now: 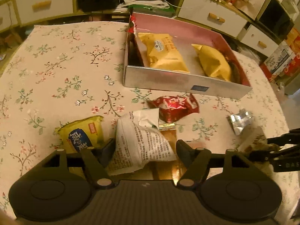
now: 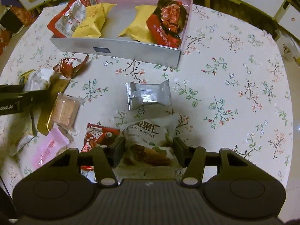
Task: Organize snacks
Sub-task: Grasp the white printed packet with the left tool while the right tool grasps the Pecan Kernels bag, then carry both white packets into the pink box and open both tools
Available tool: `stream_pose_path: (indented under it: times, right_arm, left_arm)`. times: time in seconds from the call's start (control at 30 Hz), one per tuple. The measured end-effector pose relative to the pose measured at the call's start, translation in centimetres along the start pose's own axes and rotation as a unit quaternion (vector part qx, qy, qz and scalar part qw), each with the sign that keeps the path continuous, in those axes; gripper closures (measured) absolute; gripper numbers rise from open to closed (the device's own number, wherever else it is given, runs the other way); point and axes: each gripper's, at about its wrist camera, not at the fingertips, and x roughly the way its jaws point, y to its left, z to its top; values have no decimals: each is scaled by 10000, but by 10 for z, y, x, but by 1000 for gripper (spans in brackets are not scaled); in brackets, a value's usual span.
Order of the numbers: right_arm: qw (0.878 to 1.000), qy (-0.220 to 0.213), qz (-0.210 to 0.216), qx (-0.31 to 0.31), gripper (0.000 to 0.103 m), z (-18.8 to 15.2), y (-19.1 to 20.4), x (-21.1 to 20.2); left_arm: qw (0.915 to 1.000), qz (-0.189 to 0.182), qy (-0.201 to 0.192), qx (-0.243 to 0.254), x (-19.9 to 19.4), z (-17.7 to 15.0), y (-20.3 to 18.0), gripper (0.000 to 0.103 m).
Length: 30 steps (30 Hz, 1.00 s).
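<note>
Left wrist view: my left claw (image 1: 145,148) stands wide around a crumpled white printed snack packet (image 1: 142,142), pads clear of it; the silver cardboard box with pink lining (image 1: 185,83) sits beyond on the floral desk (image 1: 61,65).

Right wrist view: my right claw (image 2: 149,148) brackets a white pecan-kernel pouch (image 2: 148,133), and I cannot tell whether it grips.

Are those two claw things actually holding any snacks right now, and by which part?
Cannot be told. The left gripper straddles a white printed packet, the right gripper a pecan kernels packet at its near end.
</note>
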Motion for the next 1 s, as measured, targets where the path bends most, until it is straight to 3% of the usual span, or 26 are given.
stream_pose_path:
  times: [0.27, 1.0]
  right_arm:
    - [9999, -142, 21, -70, 60, 3, 5, -11]
    - [9965, -696, 232, 408, 65, 10, -13, -43]
  left_arm:
    - [9998, -48, -70, 186, -5, 4, 3, 45]
    - [9970, -513, -364, 442, -40, 14, -16, 47]
